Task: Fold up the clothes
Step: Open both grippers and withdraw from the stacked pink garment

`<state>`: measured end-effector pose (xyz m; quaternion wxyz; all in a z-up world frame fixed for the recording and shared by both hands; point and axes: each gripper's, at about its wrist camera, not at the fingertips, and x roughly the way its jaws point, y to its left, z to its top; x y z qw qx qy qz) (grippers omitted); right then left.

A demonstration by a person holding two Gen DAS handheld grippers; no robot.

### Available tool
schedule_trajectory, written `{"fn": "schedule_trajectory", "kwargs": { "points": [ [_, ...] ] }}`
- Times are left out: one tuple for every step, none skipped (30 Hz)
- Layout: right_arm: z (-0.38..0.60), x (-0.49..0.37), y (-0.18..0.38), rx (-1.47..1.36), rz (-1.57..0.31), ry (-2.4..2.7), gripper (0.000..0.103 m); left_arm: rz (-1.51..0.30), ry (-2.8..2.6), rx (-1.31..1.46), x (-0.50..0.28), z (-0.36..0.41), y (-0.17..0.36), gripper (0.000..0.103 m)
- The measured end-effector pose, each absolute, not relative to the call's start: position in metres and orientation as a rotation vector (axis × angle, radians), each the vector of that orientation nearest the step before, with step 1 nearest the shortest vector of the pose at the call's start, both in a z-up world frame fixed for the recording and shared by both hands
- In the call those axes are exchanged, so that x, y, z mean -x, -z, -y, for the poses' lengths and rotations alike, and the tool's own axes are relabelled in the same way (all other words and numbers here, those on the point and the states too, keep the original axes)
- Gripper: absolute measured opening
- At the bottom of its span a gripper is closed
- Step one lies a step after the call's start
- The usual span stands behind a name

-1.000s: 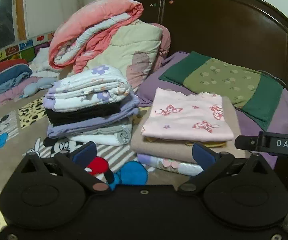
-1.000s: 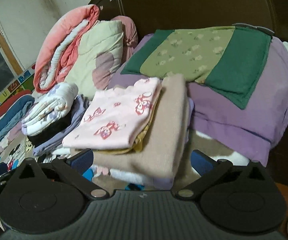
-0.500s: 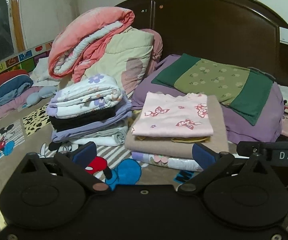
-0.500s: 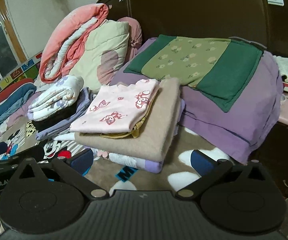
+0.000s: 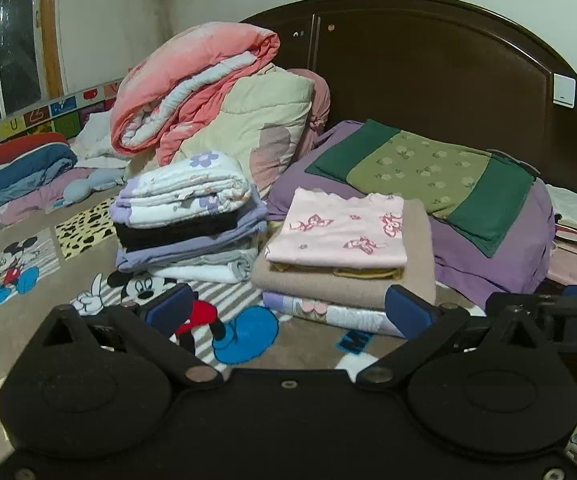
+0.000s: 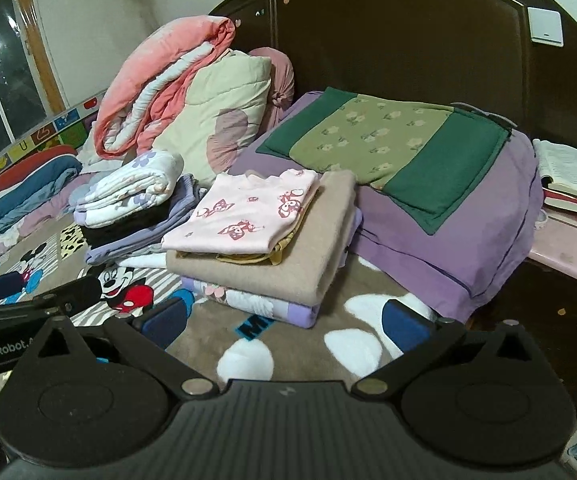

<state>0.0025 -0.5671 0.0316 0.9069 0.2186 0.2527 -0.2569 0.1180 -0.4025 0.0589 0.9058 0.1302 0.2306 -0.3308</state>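
Observation:
A folded pink shirt with butterfly prints [image 5: 338, 232] [image 6: 244, 214] tops a stack of folded clothes, over a beige sweater [image 5: 340, 286] [image 6: 312, 248] and a lilac printed piece. To its left stands a second stack topped by a white floral piece [image 5: 184, 190] [image 6: 130, 188]. Both stacks rest on a cartoon-mouse bedspread [image 5: 28, 264] [image 6: 296, 344]. My left gripper [image 5: 288, 312] is open and empty, short of the stacks. My right gripper [image 6: 286, 320] is open too, holding nothing, in front of the beige stack.
Rolled pink and cream quilts [image 5: 208, 96] lean behind the stacks against a dark headboard [image 5: 428, 72]. A purple pillow with a green cover [image 6: 428, 168] lies at the right. Books [image 6: 568, 184] sit on a nightstand at far right. More bedding [image 5: 20, 172] lies far left.
Both grippers have pulled back from the stacks, so the clothes look smaller and more bedspread shows in front. Both stayed open and empty.

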Motion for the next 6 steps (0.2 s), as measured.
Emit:
{"fn": "schedule_trajectory", "kwargs": {
  "points": [
    [0.565,0.000,-0.033,-0.448,-0.522,0.531,0.103,-0.478,0.683,-0.267,-0.117,0.401,-0.059,0.103],
    [0.563,0.002,-0.033,-0.445,-0.523,0.530,0.103,-0.481,0.685,-0.263,-0.115,0.398,-0.059,0.103],
    [0.561,0.004,-0.034,-0.442,-0.524,0.529,0.103,-0.485,0.688,-0.255,-0.114,0.396,-0.059,0.103],
    [0.559,0.006,-0.035,-0.439,-0.525,0.528,0.103,-0.488,0.693,-0.246,-0.113,0.394,-0.060,0.103],
    [0.557,0.008,-0.036,-0.436,-0.526,0.527,0.103,-0.479,0.698,-0.240,-0.110,0.391,-0.060,0.103],
    [0.554,0.010,-0.036,-0.431,-0.527,0.525,0.103,-0.465,0.703,-0.234,-0.107,0.388,-0.061,0.103]
  ]
}}
